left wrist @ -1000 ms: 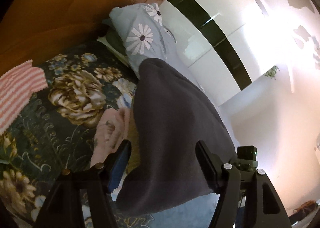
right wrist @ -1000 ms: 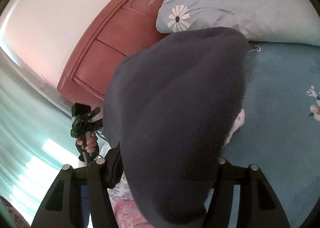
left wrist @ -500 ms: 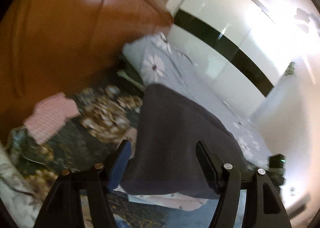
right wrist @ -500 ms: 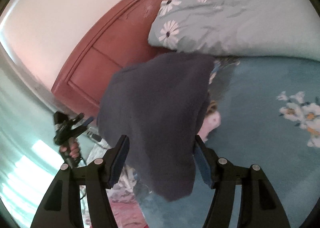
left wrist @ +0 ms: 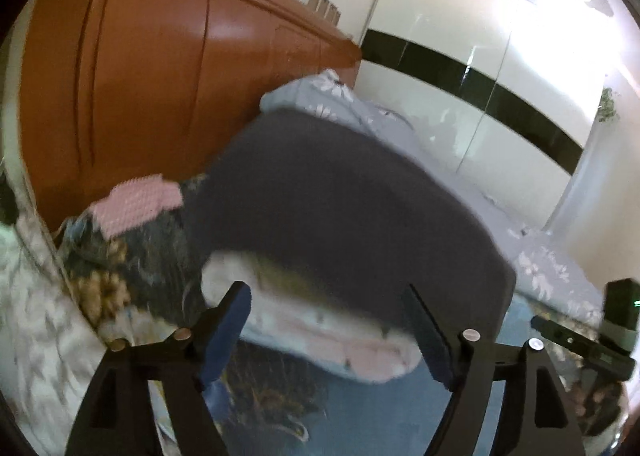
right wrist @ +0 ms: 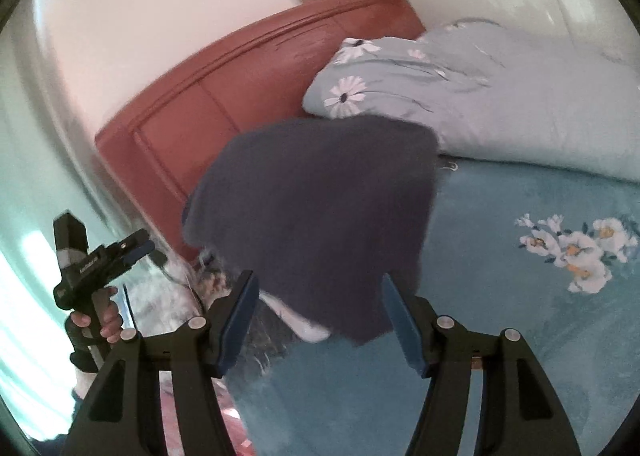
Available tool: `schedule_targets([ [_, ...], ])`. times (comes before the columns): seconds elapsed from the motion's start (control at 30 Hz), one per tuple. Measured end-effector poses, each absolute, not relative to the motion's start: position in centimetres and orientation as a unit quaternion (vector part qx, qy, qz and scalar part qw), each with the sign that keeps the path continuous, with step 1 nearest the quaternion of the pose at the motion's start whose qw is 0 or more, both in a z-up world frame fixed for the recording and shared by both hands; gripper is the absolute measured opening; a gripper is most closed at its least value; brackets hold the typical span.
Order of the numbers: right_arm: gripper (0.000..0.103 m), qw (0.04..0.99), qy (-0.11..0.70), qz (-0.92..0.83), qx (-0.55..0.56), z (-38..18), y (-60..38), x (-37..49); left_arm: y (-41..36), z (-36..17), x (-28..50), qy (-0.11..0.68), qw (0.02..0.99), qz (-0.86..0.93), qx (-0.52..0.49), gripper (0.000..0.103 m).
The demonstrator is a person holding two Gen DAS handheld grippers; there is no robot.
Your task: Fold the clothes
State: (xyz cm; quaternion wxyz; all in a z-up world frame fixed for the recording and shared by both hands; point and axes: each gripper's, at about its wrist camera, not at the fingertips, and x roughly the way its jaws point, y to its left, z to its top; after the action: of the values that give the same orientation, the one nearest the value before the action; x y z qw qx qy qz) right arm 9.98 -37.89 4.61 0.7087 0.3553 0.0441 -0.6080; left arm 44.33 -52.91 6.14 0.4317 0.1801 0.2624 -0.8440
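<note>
A folded dark grey garment (left wrist: 344, 208) lies on top of a stack of folded clothes (left wrist: 320, 328) on the bed. It also shows in the right wrist view (right wrist: 320, 208). My left gripper (left wrist: 330, 332) is open and empty, just in front of the stack. My right gripper (right wrist: 320, 316) is open and empty, its fingers apart from the garment's near edge. The left gripper also shows at the left of the right wrist view (right wrist: 120, 252), held in a hand. Part of the right gripper's body (left wrist: 592, 340) shows at the right of the left wrist view.
A pink striped knit (left wrist: 136, 204) lies on a dark floral blanket (left wrist: 120, 264) to the left. A blue floral duvet (right wrist: 480, 96) is bunched against the wooden headboard (right wrist: 240, 88). The teal bedspread (right wrist: 520, 316) stretches to the right. A white wardrobe (left wrist: 480, 76) stands behind.
Both grippers have pulled back from the dark grey garment, which now rests on the stack. The views have tilted up and widened.
</note>
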Motion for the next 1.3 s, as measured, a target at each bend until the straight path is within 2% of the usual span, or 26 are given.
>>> schedule_targets([
  [0.17, 0.065, 0.687, 0.118, -0.638, 0.327, 2.0, -37.1, 14.9, -48.4, 1.8, 42.2, 0.240, 0.469, -0.826, 0.201, 0.089],
  [0.27, 0.066, 0.670, 0.134, -0.649, 0.334, 0.0, -36.6, 16.5, -46.0, -0.1, 41.0, 0.231, 0.472, -0.821, 0.221, 0.092],
  [0.4, 0.066, 0.634, 0.144, -0.679, 0.341, -2.4, -35.9, 17.4, -43.4, -1.6, 40.7, 0.228, 0.487, -0.816, 0.212, 0.103],
  [0.6, 0.067, 0.614, 0.139, -0.703, 0.331, -3.2, -34.7, 18.0, -42.2, -2.2, 41.0, 0.230, 0.495, -0.811, 0.209, 0.103],
  [0.7, 0.089, 0.611, 0.144, -0.711, 0.317, -3.0, -34.1, 18.5, -41.7, -2.4, 41.0, 0.229, 0.499, -0.809, 0.210, 0.103],
  [0.73, 0.090, 0.610, 0.145, -0.714, 0.312, -2.9, -34.0, 18.6, -41.6, -2.4, 41.1, 0.229, 0.500, -0.808, 0.210, 0.103],
  [1.3, 0.090, 0.611, 0.163, -0.729, 0.261, -1.4, -31.8, 21.4, -38.5, -1.4, 40.2, 0.187, 0.542, -0.787, 0.229, 0.103],
])
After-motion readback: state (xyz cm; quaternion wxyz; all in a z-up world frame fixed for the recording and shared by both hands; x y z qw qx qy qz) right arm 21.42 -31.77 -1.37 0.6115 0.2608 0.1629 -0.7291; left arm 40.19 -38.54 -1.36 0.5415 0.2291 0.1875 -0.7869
